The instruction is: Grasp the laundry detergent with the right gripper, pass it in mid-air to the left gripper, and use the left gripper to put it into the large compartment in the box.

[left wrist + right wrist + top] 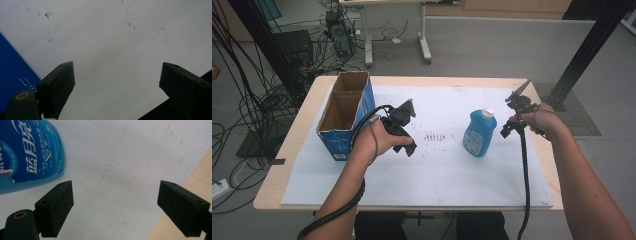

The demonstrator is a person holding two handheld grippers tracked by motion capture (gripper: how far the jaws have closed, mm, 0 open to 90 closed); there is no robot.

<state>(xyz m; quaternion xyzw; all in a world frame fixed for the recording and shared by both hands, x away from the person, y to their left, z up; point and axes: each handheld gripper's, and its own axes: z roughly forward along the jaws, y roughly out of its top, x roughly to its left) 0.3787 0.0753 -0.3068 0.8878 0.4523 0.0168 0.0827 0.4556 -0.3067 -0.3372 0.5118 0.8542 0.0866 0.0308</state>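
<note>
Blue bottle (30, 152) cut off by frame; both tools wide, holding nothing.

Blue bottle (479, 133) upright, seemingly capped.

Both tongs, left (404, 131) and right (517, 114), are black with wedge-shaped jaws, brass-ringed screws and thick black cables.

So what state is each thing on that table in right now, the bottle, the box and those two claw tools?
Blue bottle: upright, white cap on, not held.
Cardboard box: upright, top open, nothing visible inside.
Left gripper: jaws open, nothing between them.
Right gripper: jaws open, nothing between them, beside the bottle.
</note>
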